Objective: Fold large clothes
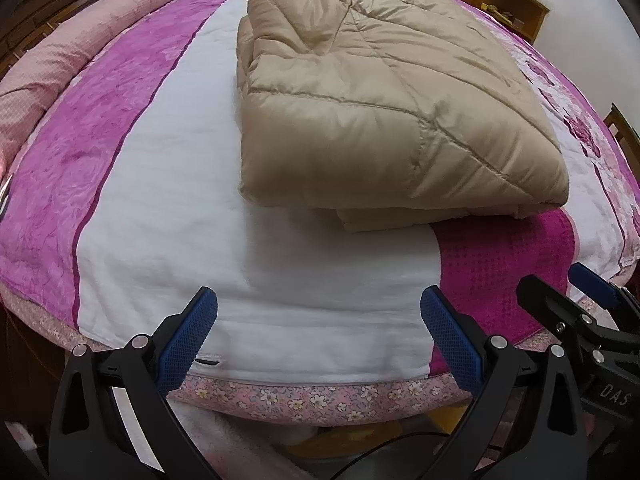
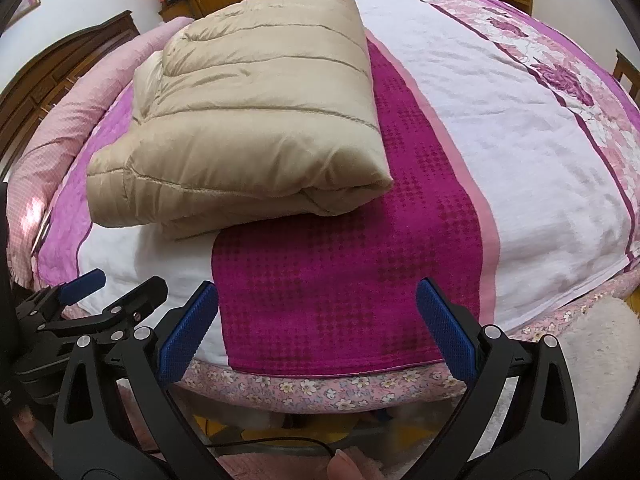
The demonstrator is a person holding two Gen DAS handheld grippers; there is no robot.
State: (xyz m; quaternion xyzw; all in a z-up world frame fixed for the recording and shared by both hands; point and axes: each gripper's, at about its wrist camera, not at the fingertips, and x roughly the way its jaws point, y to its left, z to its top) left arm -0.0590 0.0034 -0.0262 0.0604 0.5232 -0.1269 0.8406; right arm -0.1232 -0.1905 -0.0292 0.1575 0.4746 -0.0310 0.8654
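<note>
1. Both tools gape wide and hold nothing — left tool (image 1: 318, 332), right tool (image 2: 316, 330).
2. Ahead of them the beige padded coat (image 1: 384, 92) lies folded on the bed (image 1: 160, 184).
3. Risk, I judge — puffy layers may spring open if pinched by one layer only.

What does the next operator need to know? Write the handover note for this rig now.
Left gripper: open, holding nothing, hovering at the near edge of the bed over the white panel of the bedspread.
Right gripper: open, holding nothing, beside the left one, over the magenta strip.
Beige padded garment: lying on the bedspread past both grippers, already folded into a thick stacked bundle, neither gripper touching it.
Done: the folding looks finished.
Left: probably only a check that the layers sit square; no other garment to fold is in view.
</note>
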